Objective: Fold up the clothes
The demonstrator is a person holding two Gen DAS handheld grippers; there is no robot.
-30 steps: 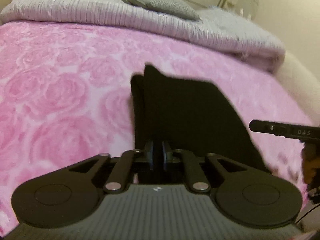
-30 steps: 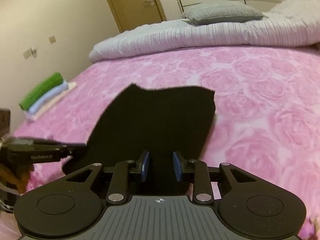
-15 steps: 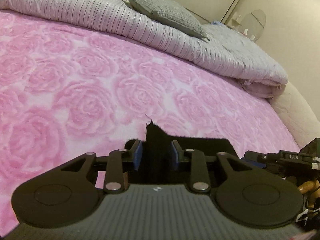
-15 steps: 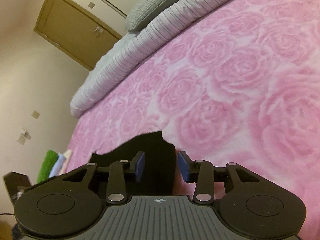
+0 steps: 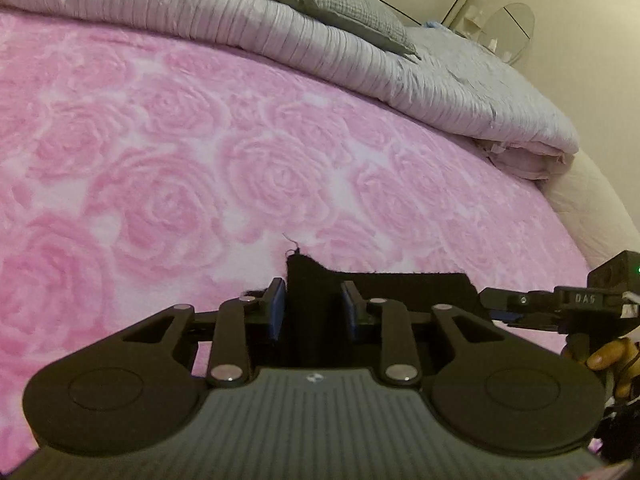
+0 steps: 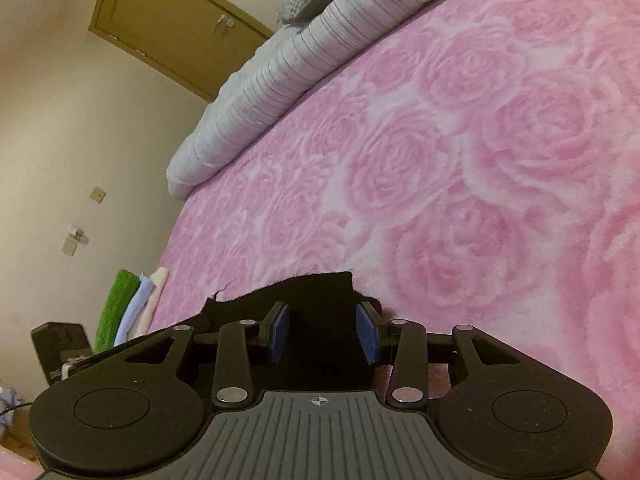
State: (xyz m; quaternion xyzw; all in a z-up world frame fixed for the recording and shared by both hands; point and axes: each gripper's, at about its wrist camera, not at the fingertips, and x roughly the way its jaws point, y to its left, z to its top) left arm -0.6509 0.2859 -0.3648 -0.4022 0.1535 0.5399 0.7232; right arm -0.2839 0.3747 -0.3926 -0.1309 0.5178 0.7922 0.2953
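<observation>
A black garment [image 5: 384, 284] lies on the pink rose-patterned bed cover [image 5: 200, 184], low in both views. In the left wrist view my left gripper [image 5: 313, 312] is open, with a raised corner of the black cloth standing between its blue pads. The right gripper shows at that view's right edge [image 5: 560, 304]. In the right wrist view my right gripper [image 6: 324, 334] is open, its blue pads either side of the garment's near edge [image 6: 304, 292]. Whether the pads touch the cloth I cannot tell.
A folded grey-lilac duvet [image 5: 280, 40] and grey pillow [image 5: 332, 4] lie at the bed's head. A stack of folded clothes, green on top [image 6: 120, 308], sits at the bed's left edge. A wooden door [image 6: 176, 28] and wall are beyond.
Both grippers have dropped low to the garment's near edge and tilted. The left gripper has gone from shut to open; the right has opened wider.
</observation>
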